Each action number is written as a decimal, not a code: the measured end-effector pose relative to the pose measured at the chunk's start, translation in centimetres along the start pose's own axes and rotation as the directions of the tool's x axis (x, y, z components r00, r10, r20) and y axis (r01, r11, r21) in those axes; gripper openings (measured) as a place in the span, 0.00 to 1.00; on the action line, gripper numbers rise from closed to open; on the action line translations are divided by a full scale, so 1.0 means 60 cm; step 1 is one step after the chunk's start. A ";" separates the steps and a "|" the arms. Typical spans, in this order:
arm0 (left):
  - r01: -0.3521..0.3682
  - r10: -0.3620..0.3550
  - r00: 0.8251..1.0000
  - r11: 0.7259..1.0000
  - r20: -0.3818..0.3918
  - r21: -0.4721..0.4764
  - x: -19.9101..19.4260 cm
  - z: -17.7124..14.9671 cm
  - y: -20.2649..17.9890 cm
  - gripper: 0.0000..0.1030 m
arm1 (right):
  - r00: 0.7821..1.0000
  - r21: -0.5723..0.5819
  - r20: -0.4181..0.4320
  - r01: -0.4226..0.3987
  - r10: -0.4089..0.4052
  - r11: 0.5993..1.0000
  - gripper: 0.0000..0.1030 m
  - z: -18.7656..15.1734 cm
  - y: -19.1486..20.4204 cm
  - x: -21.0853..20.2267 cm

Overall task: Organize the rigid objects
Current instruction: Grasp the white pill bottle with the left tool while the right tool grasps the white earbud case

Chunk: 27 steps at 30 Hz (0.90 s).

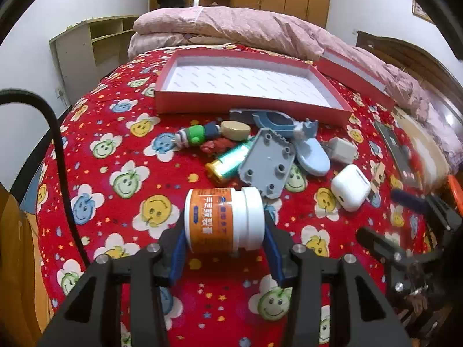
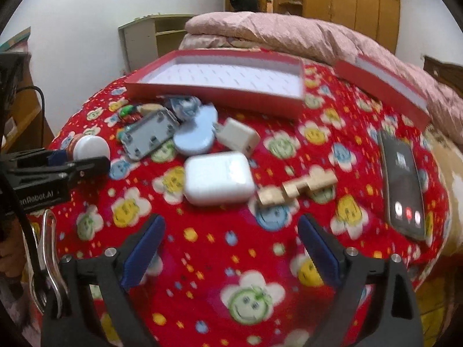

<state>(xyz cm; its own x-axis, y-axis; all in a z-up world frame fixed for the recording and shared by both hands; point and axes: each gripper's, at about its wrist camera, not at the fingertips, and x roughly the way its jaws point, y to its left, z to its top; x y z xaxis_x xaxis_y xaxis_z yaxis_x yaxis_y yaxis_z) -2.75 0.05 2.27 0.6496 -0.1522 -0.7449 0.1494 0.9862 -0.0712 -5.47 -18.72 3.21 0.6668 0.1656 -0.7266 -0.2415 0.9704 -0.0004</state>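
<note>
The left gripper (image 1: 225, 225) has its blue-padded jaws clamped on a small white plastic jar with an orange label (image 1: 224, 220), lying on its side between the pads with the white lid to the right; whether it is already lifted off the red flower-print bedspread (image 1: 115, 133) or just resting on it I cannot tell. The step in hand looks like the pick-up of this jar, and the next move would call for carrying it forward, over the clutter, into the open red cardboard box with a white lining (image 1: 246, 78) that sits beyond the pile. Straight ahead of the jar lie a grey plastic plate with holes (image 1: 267, 162) and a green-and-gold battery (image 1: 228, 162), so the jar should rise enough to clear them and then clear the box's near wall, which stands up from the cloth. The box floor shows plenty of bare room. To the right, a white rounded earbud case (image 2: 218, 177) lies just ahead of the right gripper (image 2: 231, 245), whose jaws are spread wide and grasp nothing; a white square charger plug (image 2: 238, 137) sits behind the case, a tan wooden block puzzle piece (image 2: 298, 189) just beside it, and a dark smartphone (image 2: 402, 185) well off to the right near the bed's edge.
</note>
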 end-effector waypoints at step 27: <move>0.005 -0.005 1.000 1.000 -0.010 -0.009 0.006 0.001 0.010 0.47 | 1.000 -0.032 -0.004 -0.030 0.030 0.999 0.83 0.038 0.016 0.067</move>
<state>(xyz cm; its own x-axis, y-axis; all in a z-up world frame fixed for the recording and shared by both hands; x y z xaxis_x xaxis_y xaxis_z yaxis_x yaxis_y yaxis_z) -2.34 0.59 1.99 0.6413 -0.1562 -0.7512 0.1458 0.9860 -0.0806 -1.39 -16.70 1.85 0.6567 0.1938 -0.7288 -0.2835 0.9590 -0.0004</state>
